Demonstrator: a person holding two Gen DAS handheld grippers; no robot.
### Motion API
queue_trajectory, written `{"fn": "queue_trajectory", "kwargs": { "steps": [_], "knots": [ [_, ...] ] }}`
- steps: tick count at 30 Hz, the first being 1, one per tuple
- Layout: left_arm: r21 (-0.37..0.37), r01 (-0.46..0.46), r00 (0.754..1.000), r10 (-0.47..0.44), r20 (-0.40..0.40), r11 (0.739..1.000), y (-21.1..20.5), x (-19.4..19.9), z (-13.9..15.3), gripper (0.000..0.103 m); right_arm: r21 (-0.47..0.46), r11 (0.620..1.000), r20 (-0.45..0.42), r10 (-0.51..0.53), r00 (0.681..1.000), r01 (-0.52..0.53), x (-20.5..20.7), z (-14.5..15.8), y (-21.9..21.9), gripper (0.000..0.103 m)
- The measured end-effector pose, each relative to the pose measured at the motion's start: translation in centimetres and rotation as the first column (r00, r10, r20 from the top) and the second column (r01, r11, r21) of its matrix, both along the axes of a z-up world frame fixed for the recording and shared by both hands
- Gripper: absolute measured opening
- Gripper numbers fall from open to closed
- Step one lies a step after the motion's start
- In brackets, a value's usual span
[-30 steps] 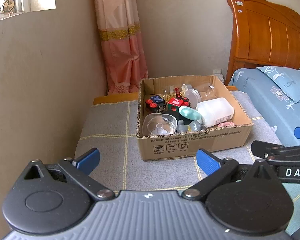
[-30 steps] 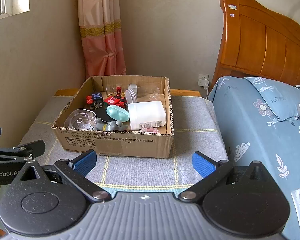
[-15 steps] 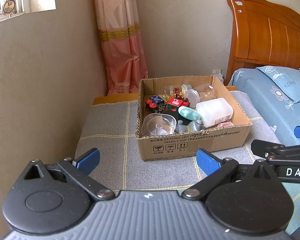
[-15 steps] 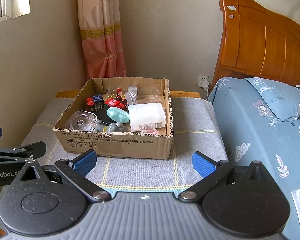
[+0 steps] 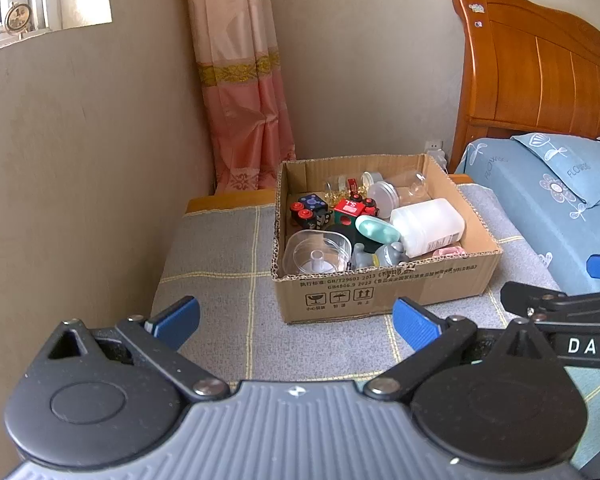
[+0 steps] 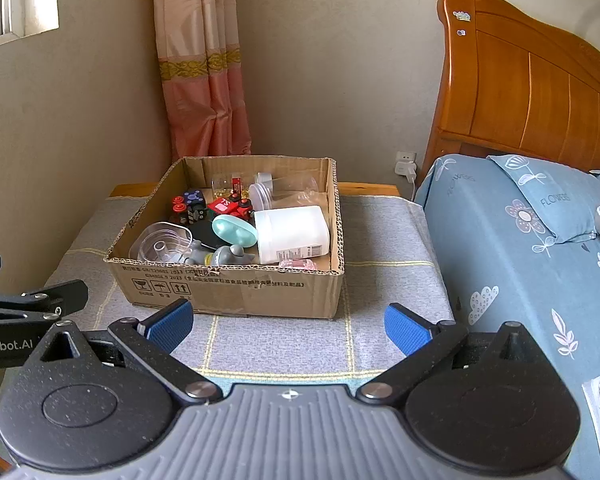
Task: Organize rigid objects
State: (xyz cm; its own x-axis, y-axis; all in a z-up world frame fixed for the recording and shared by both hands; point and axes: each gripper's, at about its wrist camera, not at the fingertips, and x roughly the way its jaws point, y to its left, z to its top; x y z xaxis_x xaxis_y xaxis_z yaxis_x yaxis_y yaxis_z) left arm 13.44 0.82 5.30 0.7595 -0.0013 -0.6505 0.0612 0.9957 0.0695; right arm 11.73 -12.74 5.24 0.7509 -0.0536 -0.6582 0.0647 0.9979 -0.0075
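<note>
An open cardboard box [image 5: 384,288] [image 6: 236,284] stands on a grey cloth-covered table. It holds a white plastic bottle [image 5: 428,226] [image 6: 292,234], a mint oval case [image 5: 377,229] [image 6: 234,231], a clear round container [image 5: 317,257] [image 6: 162,243], red and black toy blocks [image 5: 310,210] [image 6: 190,206], clear jars [image 5: 384,192] at the back, and a grey figure [image 6: 230,256]. My left gripper [image 5: 296,322] is open and empty in front of the box. My right gripper [image 6: 288,326] is open and empty, also short of the box.
The table [image 5: 220,280] [image 6: 380,248] stands in a room corner, wall at left, pink curtain [image 5: 240,100] behind. A bed with blue bedding [image 6: 520,240] and wooden headboard [image 6: 520,80] borders the right. A wall socket with a plug [image 6: 406,164] is behind.
Both grippers have drawn back slightly, so the box sits a little farther off in both views. Jaws stay open.
</note>
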Motion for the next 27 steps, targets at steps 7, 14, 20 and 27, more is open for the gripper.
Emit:
{"fn": "queue_trajectory", "kwargs": {
  "steps": [7, 14, 20, 27],
  "knots": [
    [-0.002, 0.000, 1.000, 0.000, -0.001, 1.000, -0.03, -0.01, 0.00, 0.102, 0.001, 1.000, 0.000, 0.000, 1.000, 0.000, 0.01, 0.04, -0.02, 0.103],
    [-0.001, 0.001, 1.000, -0.001, -0.001, 1.000, -0.12, 0.03, -0.04, 0.102, 0.001, 1.000, 0.001, -0.001, 1.000, 0.001, -0.09, -0.01, -0.06, 0.103],
    [-0.001, 0.000, 1.000, 0.000, -0.001, 1.000, -0.12, 0.00, 0.01, 0.102, 0.002, 1.000, 0.003, -0.001, 1.000, 0.001, -0.16, 0.02, -0.11, 0.103],
    [0.000, 0.000, 1.000, 0.000, -0.002, 1.000, -0.13, 0.00, 0.02, 0.102, 0.001, 1.000, 0.004, -0.003, 1.000, 0.003, -0.21, 0.11, -0.15, 0.103]
  ]
}}
